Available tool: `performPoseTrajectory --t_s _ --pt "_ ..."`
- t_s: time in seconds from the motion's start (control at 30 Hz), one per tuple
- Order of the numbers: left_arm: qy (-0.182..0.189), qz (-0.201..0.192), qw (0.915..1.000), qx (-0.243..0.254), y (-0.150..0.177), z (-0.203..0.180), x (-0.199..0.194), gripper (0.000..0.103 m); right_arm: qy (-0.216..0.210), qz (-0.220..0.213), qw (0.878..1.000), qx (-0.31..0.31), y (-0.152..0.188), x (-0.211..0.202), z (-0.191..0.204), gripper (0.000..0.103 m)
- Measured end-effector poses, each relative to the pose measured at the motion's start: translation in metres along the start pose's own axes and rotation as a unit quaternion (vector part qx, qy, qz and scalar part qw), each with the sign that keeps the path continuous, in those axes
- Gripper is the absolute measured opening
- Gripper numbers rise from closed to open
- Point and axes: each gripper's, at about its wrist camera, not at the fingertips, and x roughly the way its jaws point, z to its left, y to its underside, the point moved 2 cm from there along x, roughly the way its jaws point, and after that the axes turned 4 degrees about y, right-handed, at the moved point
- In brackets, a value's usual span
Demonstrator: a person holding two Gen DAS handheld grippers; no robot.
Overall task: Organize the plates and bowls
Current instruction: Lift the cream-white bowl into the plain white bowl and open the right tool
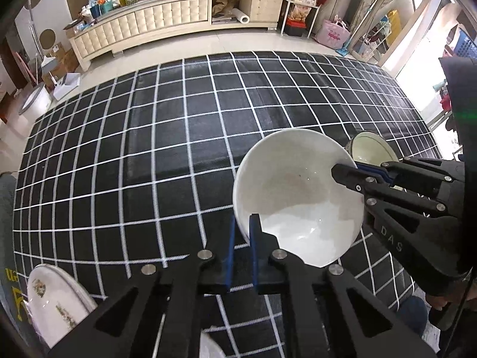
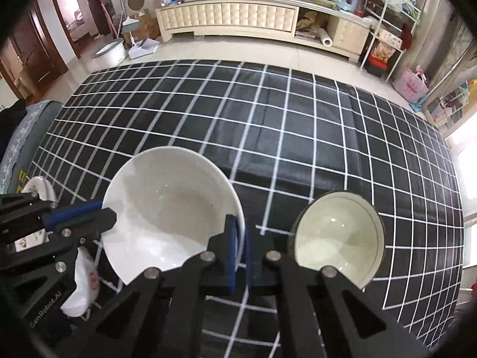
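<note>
While the white bowl (image 1: 298, 197) sits tilted over the black checked cloth (image 1: 149, 149) of the worktop, both tongs pinch its rim: the left tongs (image 1: 242, 232) are clamped on the edge at about seven o'clock in the left wrist view, and the right tongs (image 2: 240, 238) are clamped on the edge at about four o'clock in the right wrist view. Just beside the white bowl, at three o'clock, stands a greenish bowl (image 2: 338, 237). A flowered plate (image 1: 56, 301) lies at eight o'clock, well apart.
</note>
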Motion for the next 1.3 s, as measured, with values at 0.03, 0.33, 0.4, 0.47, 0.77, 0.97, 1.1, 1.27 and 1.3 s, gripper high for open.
performPoseTrajectory --t_s 0.03,0.33,0.4,0.47,0.77,0.97,1.1,1.27,1.3 --pt "-0.003 -0.002 1.0000 0.000 0.003 0.002 -0.006 0.007 0.000 -0.002 1.000 -0.003 0.000 -0.005 0.004 0.008" --pt "-0.020 -0.027 0.9993 -0.016 0.032 0.027 -0.061 0.006 -0.012 -0.019 1.000 -0.022 0.006 -0.040 0.053 0.008" --pt "-0.024 -0.031 0.9990 -0.020 0.041 0.036 -0.071 0.006 -0.013 -0.021 0.999 -0.028 0.009 -0.046 0.063 0.008" --pt "-0.028 -0.034 0.9987 -0.025 0.049 0.042 -0.079 0.006 -0.014 -0.022 0.999 -0.033 0.012 -0.050 0.075 0.008" --pt "-0.037 -0.037 0.9978 -0.041 0.091 0.066 -0.100 0.002 -0.055 0.003 0.996 -0.068 0.031 -0.047 0.126 0.013" --pt "-0.036 -0.038 0.9982 -0.028 0.108 0.067 -0.101 0.000 -0.040 0.029 0.996 -0.081 0.050 -0.009 0.153 0.008" --pt "-0.031 -0.020 0.9981 -0.049 0.123 0.088 -0.089 0.000 -0.047 0.041 0.996 -0.069 0.055 0.002 0.150 0.008" --pt "-0.035 -0.003 0.9979 -0.055 0.133 0.100 -0.072 0.000 -0.065 0.052 0.996 -0.046 0.055 0.004 0.141 0.009" --pt "-0.033 -0.001 0.9979 -0.056 0.135 0.101 -0.069 0.000 -0.065 0.054 0.996 -0.042 0.054 0.004 0.139 0.009"
